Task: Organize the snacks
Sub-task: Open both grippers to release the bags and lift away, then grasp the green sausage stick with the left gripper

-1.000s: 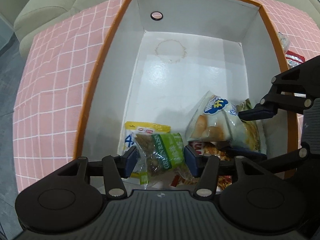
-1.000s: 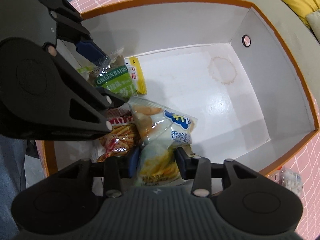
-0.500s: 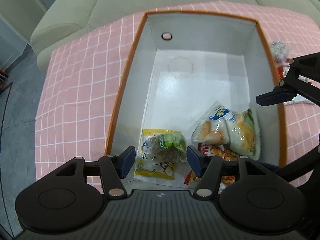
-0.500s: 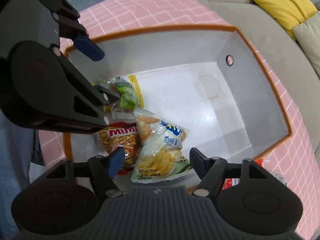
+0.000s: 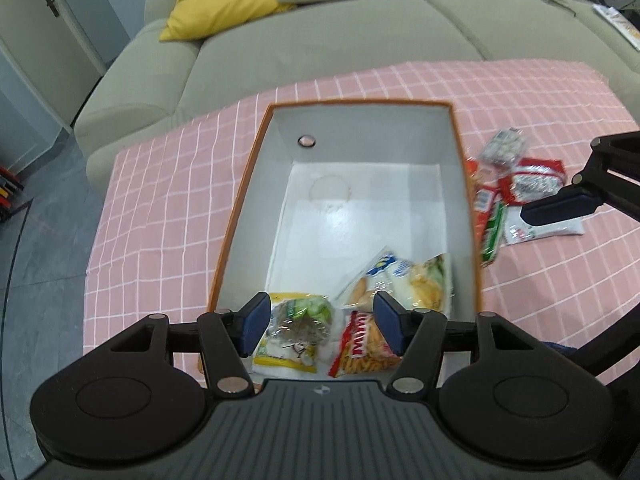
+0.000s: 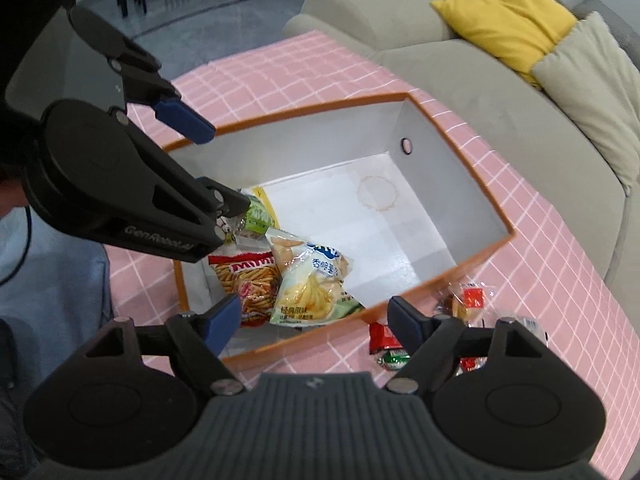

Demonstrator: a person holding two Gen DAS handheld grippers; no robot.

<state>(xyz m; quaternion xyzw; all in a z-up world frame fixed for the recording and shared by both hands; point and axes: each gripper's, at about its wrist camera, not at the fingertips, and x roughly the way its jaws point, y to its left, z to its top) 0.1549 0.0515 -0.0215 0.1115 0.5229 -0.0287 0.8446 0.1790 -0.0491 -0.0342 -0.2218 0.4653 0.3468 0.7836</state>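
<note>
The left claw (image 5: pixel 318 322) hangs spread and empty above the near end of an orange-rimmed box (image 5: pixel 236 216) on the pink checked surface (image 5: pixel 160 200). 3 snack bags (image 5: pixel 376 340) lie in that near end. The right claw (image 6: pixel 316 320), its jaws just widened, holds nothing. More snacks (image 5: pixel 520 184) lie outside the box's right edge.
</note>
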